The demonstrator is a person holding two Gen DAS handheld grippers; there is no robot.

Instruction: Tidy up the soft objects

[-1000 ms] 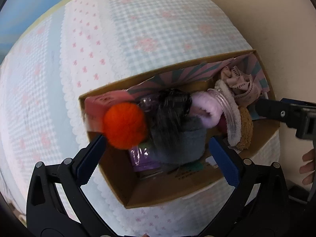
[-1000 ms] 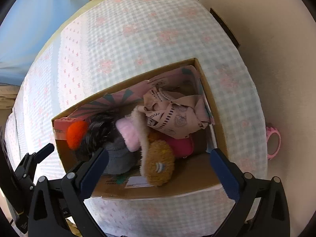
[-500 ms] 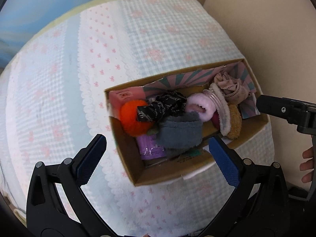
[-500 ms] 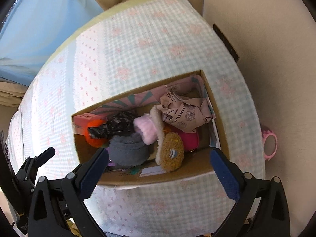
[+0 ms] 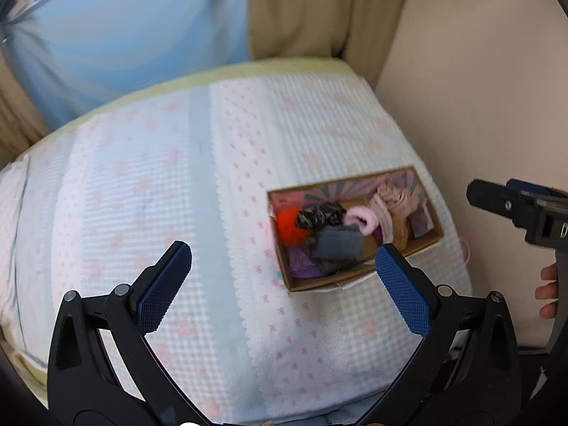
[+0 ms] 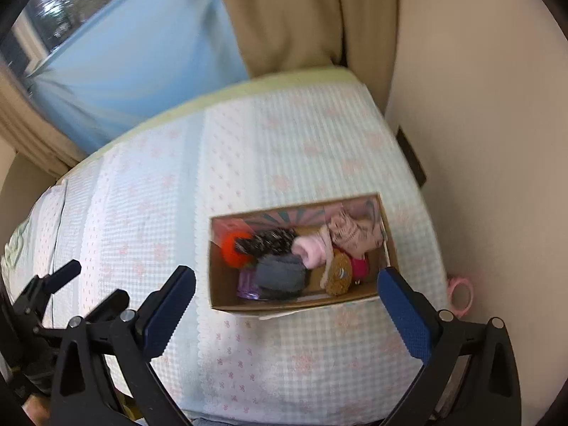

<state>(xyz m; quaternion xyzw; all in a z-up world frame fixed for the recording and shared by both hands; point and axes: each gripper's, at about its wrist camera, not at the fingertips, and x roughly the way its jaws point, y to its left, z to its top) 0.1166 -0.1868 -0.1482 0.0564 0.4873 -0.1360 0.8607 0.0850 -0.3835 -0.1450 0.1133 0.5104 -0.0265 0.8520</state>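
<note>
A cardboard box (image 5: 422, 246) (image 6: 220, 287) sits on the bed near its right edge. It holds an orange pom-pom (image 5: 289, 225) (image 6: 230, 246), a black patterned cloth (image 5: 321, 214) (image 6: 269, 240), a grey sock (image 5: 339, 245) (image 6: 280, 272), a pink fluffy piece (image 5: 362, 218) (image 6: 309, 248), a beige cloth (image 5: 394, 197) (image 6: 351, 234) and a brown plush (image 6: 339, 277). My left gripper (image 5: 284, 277) is open and empty, held back above the bed. My right gripper (image 6: 287, 301) is open and empty, also above and in front of the box.
The bed has a pale blue checked cover (image 5: 159, 195) (image 6: 142, 195). A beige wall (image 5: 479, 88) (image 6: 490, 106) runs along its right side. A pink ring object (image 6: 461, 293) lies between bed and wall. Blue and beige curtains (image 6: 284, 17) hang behind.
Both grippers have pulled back and up from the box, which now looks much smaller. The soft items stay in the box.
</note>
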